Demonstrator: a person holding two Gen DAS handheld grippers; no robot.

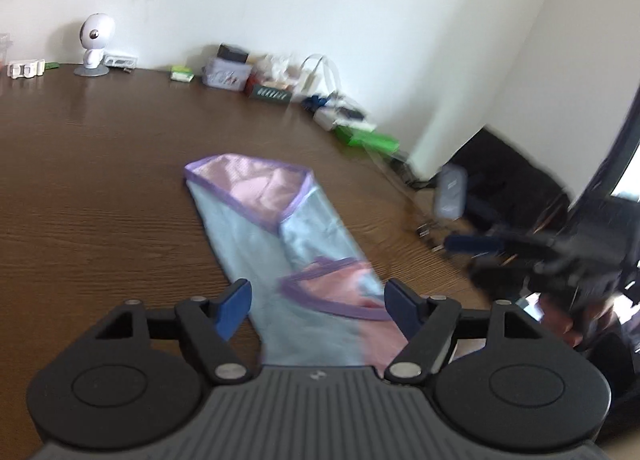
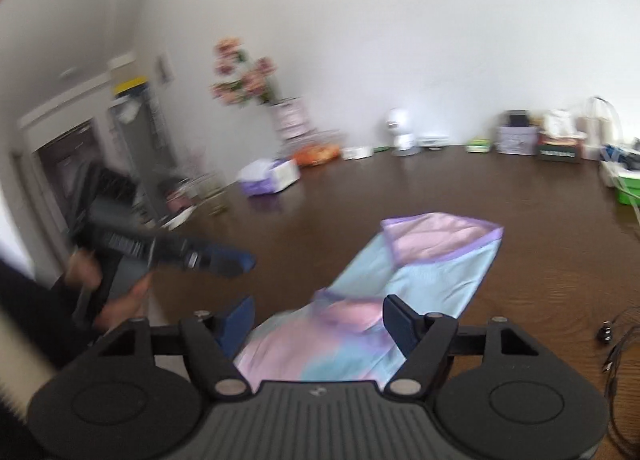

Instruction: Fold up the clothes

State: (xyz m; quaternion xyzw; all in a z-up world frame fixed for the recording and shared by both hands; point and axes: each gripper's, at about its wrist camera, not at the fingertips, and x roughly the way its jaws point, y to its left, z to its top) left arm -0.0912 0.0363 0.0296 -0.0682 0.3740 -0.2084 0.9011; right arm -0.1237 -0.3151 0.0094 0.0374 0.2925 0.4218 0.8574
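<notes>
A light blue and pink garment with purple trim (image 1: 276, 244) lies partly folded on the dark wooden table (image 1: 100, 188). My left gripper (image 1: 318, 306) is open and empty, its blue pads held above the garment's near end. My right gripper (image 2: 320, 322) is open and empty too, above the same near end of the garment (image 2: 404, 280). The right gripper shows blurred at the right of the left wrist view (image 1: 480, 244). The left gripper, held by a hand, shows blurred at the left of the right wrist view (image 2: 224, 260).
Clutter lines the table's far edge: a small white robot figure (image 1: 94, 44), boxes (image 1: 228, 72), green packs (image 1: 372, 138), a tissue pack (image 2: 270, 176), a flower vase (image 2: 288, 118). Cables (image 2: 624, 344) lie at the right. A dark chair (image 1: 504, 176) stands beyond the table.
</notes>
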